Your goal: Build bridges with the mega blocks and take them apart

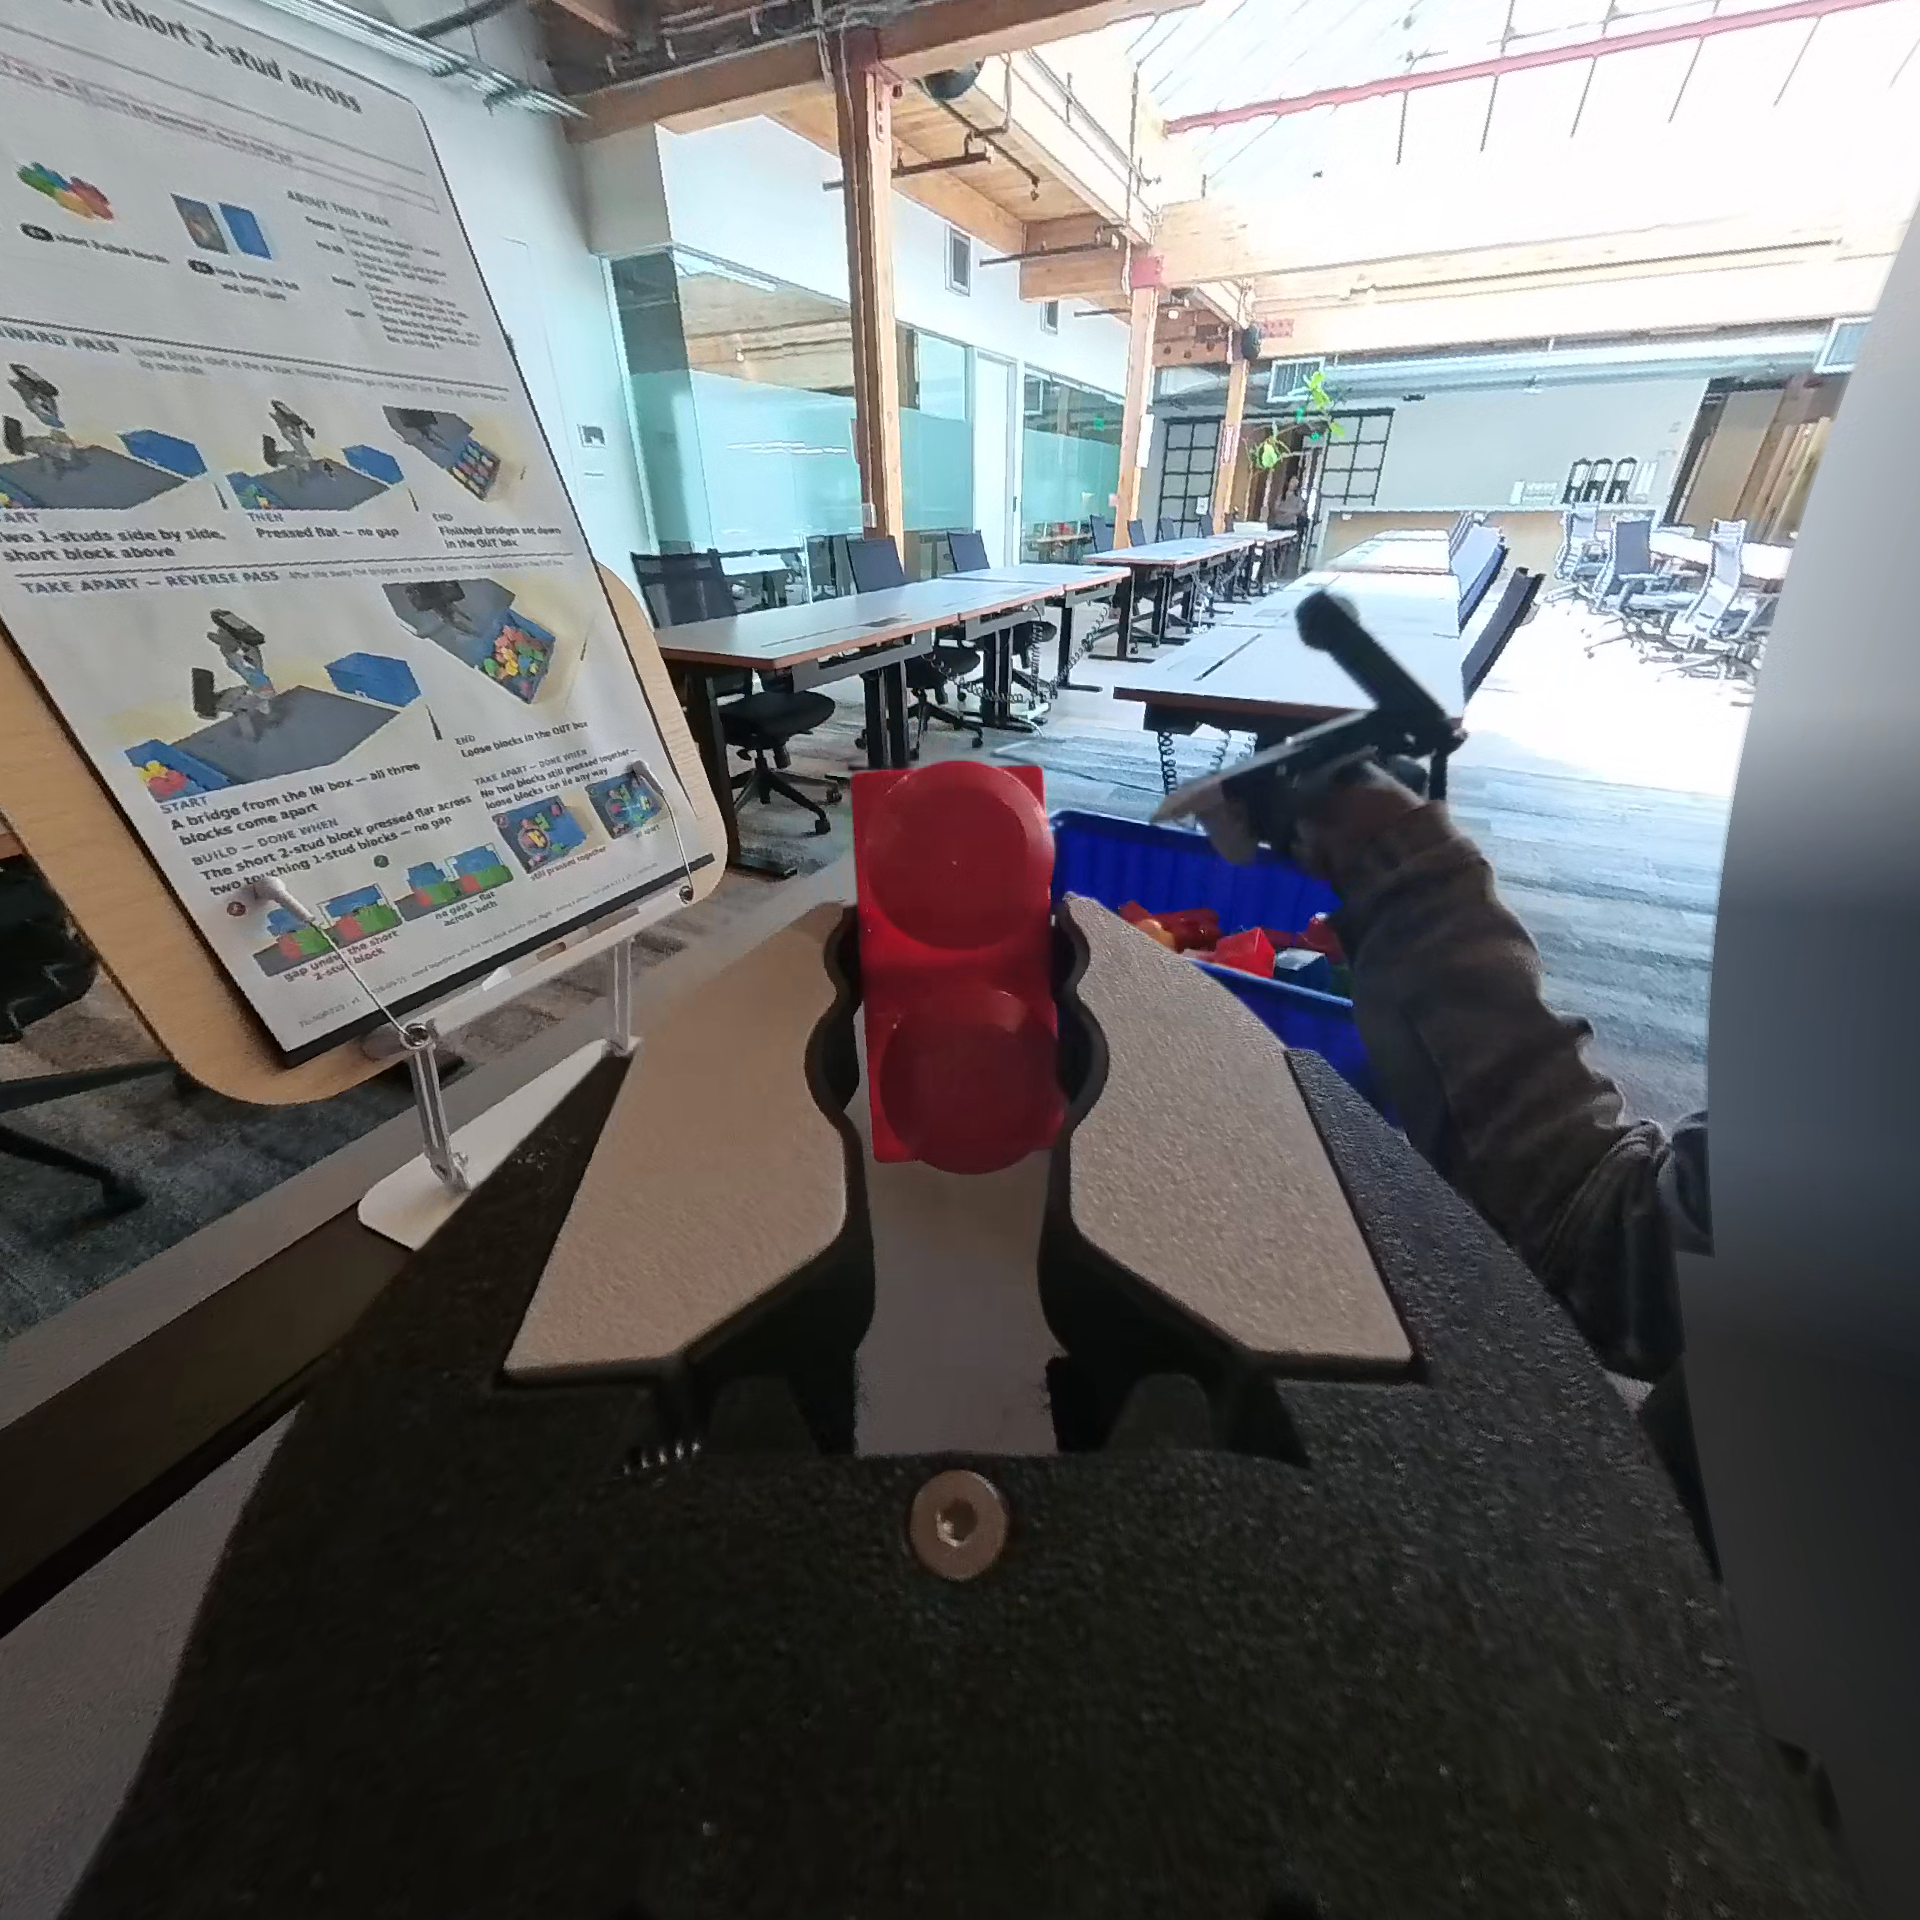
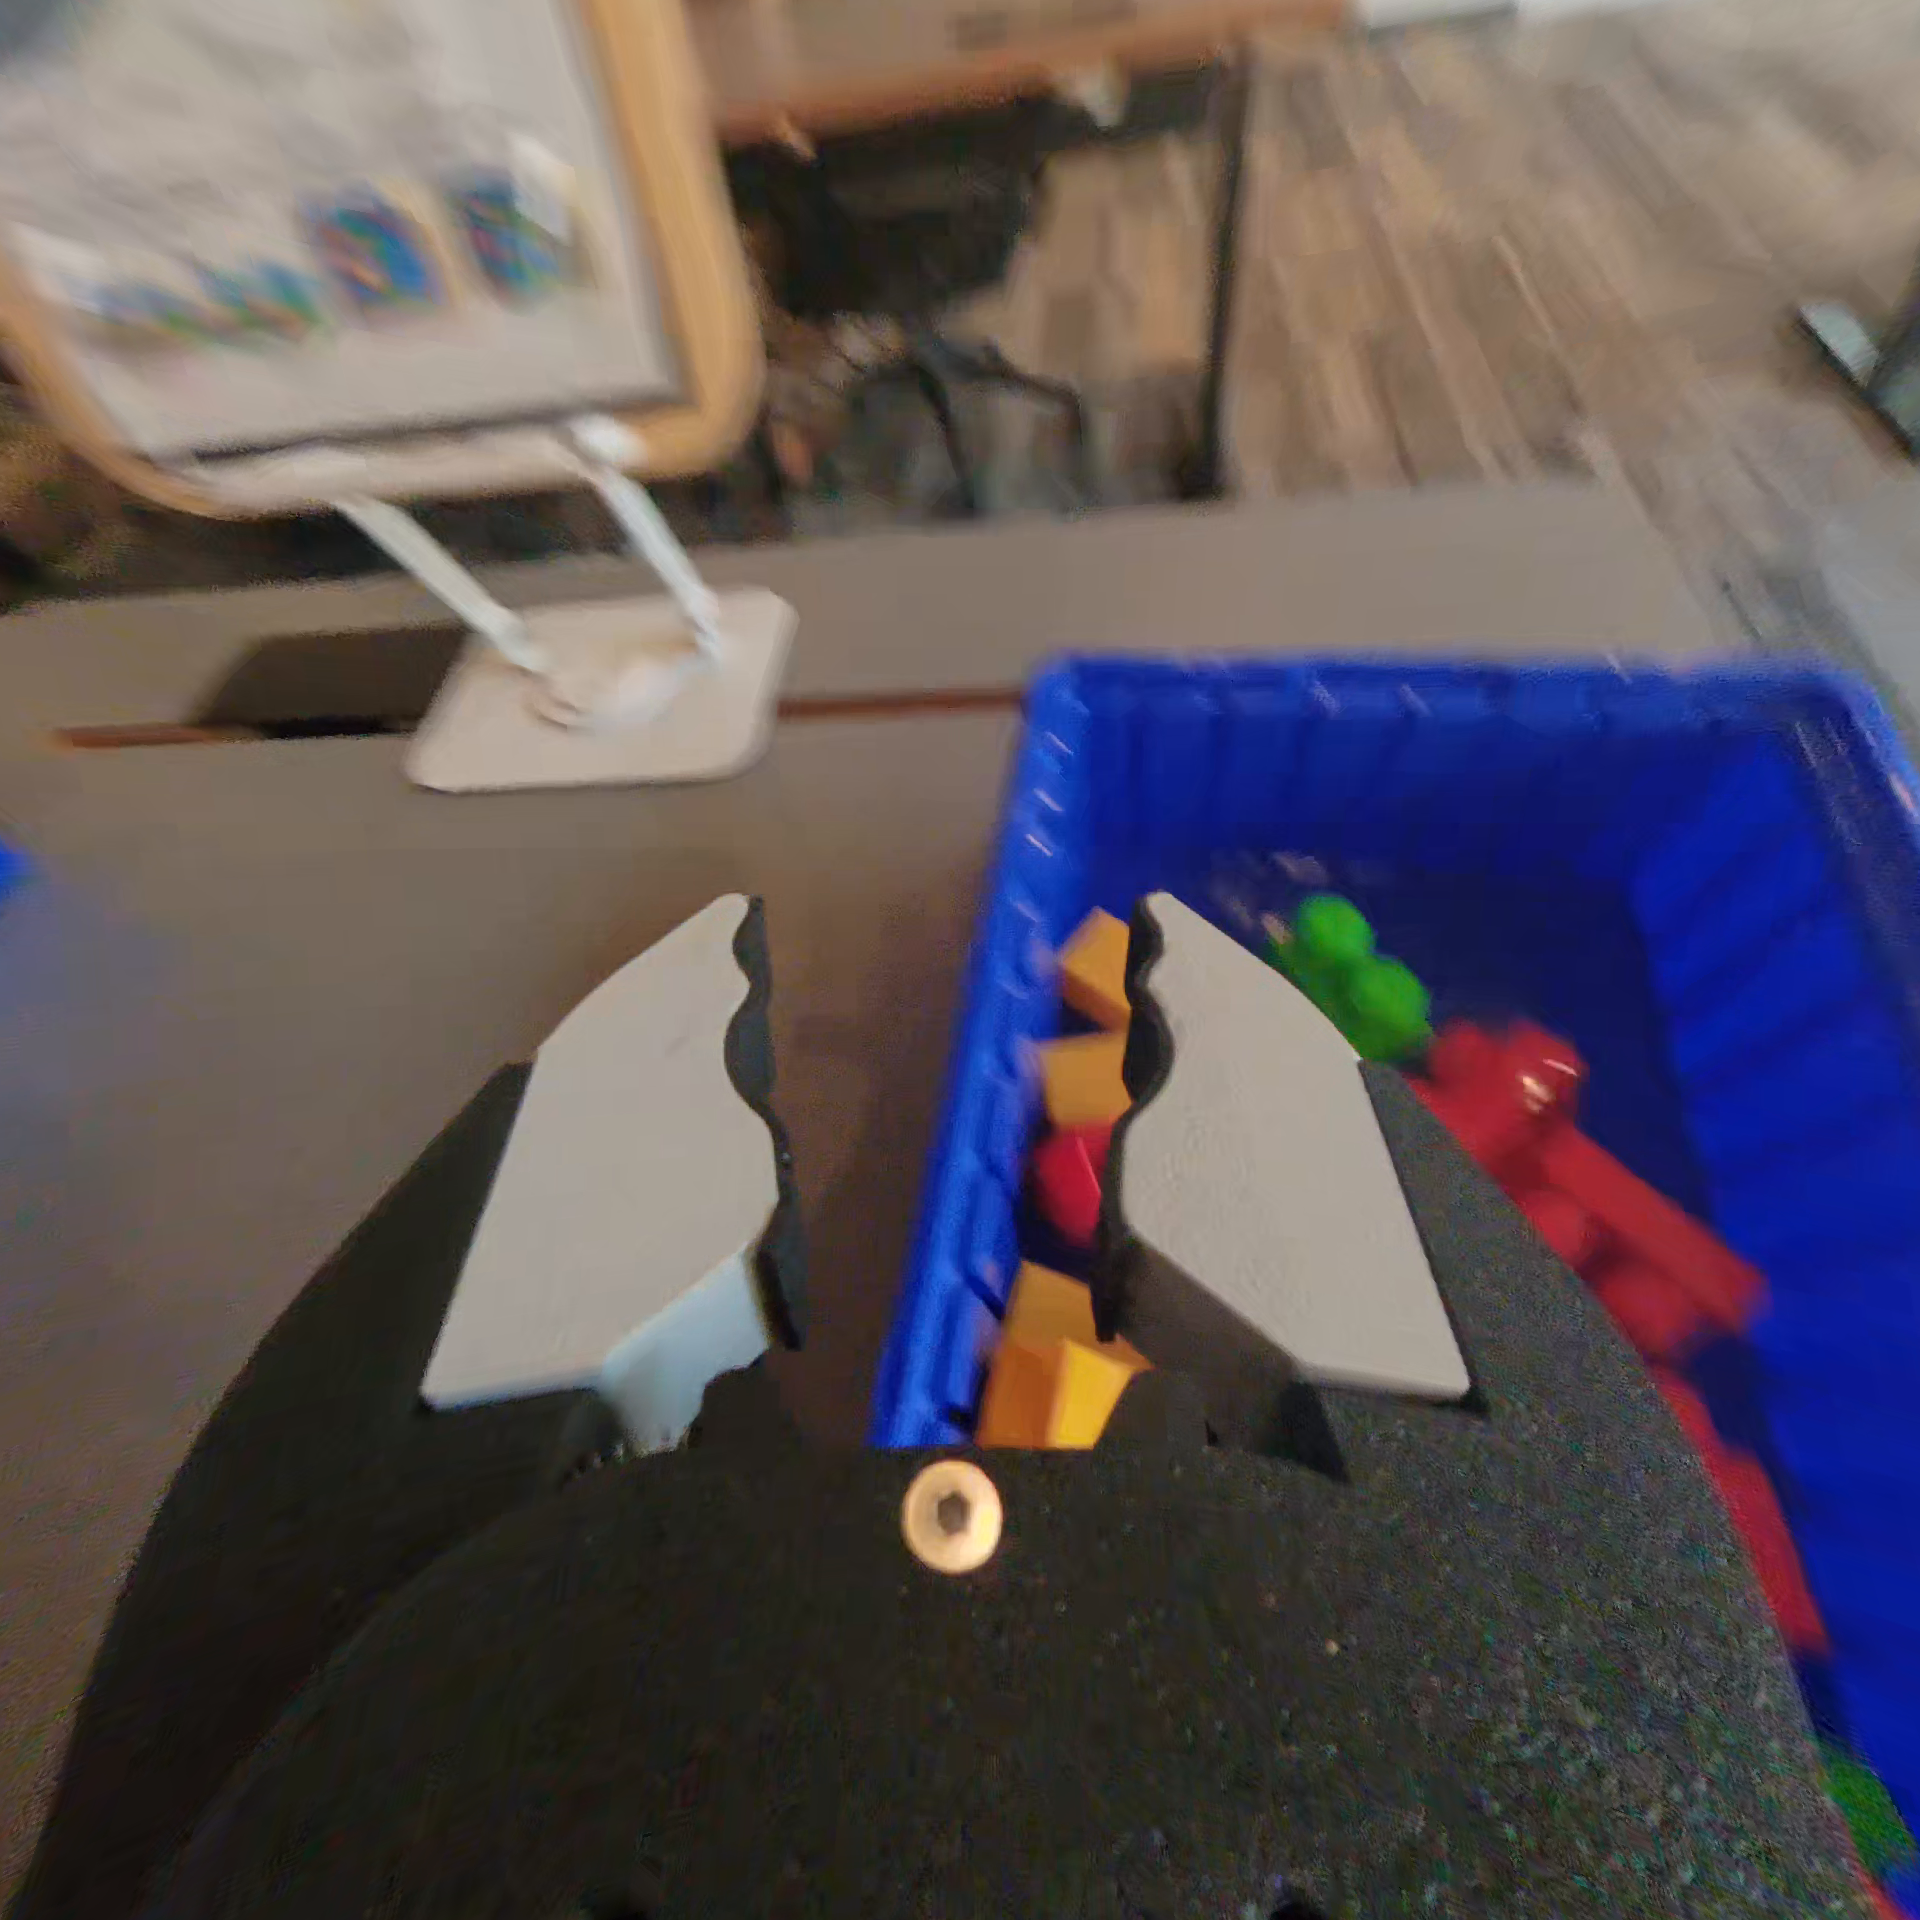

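My left gripper [image 1: 961,925] is shut on a red two-stud block [image 1: 956,966], held up in the air with its studs facing the camera. My right gripper [image 2: 945,914] is open and empty, hovering over the left wall of a blue bin [image 2: 1455,727]. The bin holds several loose orange [image 2: 1081,1081], red [image 2: 1538,1132] and green [image 2: 1351,977] blocks. In the left wrist view the same bin [image 1: 1153,868] shows behind the red block, with the right gripper [image 1: 1236,795] and a gloved hand [image 1: 1434,935] above it.
An instruction sheet on a wooden stand [image 1: 312,582] stands at the table's far left; its white base [image 2: 613,696] sits on the grey table [image 2: 260,935]. Beyond the table edge are office desks and chairs [image 1: 831,644]. Tip to tip, the grippers are about 45 cm apart.
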{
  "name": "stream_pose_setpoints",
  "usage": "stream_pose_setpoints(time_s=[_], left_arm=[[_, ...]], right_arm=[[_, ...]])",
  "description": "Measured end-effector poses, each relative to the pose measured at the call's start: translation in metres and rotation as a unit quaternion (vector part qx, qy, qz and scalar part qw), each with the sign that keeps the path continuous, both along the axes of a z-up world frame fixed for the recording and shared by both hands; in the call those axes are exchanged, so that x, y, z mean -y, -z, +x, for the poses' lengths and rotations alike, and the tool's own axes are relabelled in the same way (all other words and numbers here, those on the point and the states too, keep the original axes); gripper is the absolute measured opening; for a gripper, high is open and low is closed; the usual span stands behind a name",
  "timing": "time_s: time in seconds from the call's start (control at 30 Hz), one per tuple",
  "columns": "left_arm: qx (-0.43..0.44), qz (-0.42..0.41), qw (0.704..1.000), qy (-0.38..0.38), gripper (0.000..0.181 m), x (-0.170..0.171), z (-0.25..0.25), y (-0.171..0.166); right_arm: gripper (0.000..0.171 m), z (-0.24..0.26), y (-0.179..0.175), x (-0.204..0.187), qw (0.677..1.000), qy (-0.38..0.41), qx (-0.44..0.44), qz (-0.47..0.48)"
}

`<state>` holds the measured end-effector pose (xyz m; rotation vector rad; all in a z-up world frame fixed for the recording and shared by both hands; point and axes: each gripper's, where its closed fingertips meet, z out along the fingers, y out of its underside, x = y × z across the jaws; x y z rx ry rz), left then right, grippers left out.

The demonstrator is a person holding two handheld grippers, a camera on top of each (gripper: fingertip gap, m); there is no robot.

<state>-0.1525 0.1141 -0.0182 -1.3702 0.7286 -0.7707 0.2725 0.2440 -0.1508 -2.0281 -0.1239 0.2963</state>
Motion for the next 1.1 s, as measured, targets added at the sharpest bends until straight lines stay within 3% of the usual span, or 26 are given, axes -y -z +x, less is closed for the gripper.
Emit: stream_pose_setpoints(time_s=[0.1,0.2,0.37,0.5,0.67,0.83,1.1], left_arm=[[-0.020,-0.005,1.000,0.009,0.034,0.001,0.006,0.005],[-0.043,-0.010,0.999,0.026,0.034,0.003,0.016,0.011],[-0.094,-0.015,0.990,0.106,0.034,0.017,0.048,0.024],[-0.123,-0.008,0.979,0.160,0.034,0.027,0.073,0.031],[-0.144,-0.009,0.969,0.198,0.034,0.034,0.096,0.037],[-0.153,-0.010,0.965,0.215,0.034,0.037,0.104,0.040],[-0.144,0.001,0.965,0.218,0.034,0.039,0.106,0.036]], right_arm=[[0.061,-0.062,-0.055,0.013,0.985,-0.128,-0.034,0.114],[0.061,-0.127,-0.094,0.042,0.945,-0.263,-0.043,0.192],[0.066,-0.229,-0.120,0.105,0.838,-0.479,-0.038,0.258],[0.065,-0.287,-0.124,0.148,0.752,-0.596,-0.063,0.274],[0.062,-0.324,-0.114,0.167,0.712,-0.646,-0.048,0.270],[0.048,-0.331,-0.119,0.171,0.699,-0.649,-0.069,0.292],[0.047,-0.331,-0.113,0.171,0.698,-0.657,-0.061,0.279]])
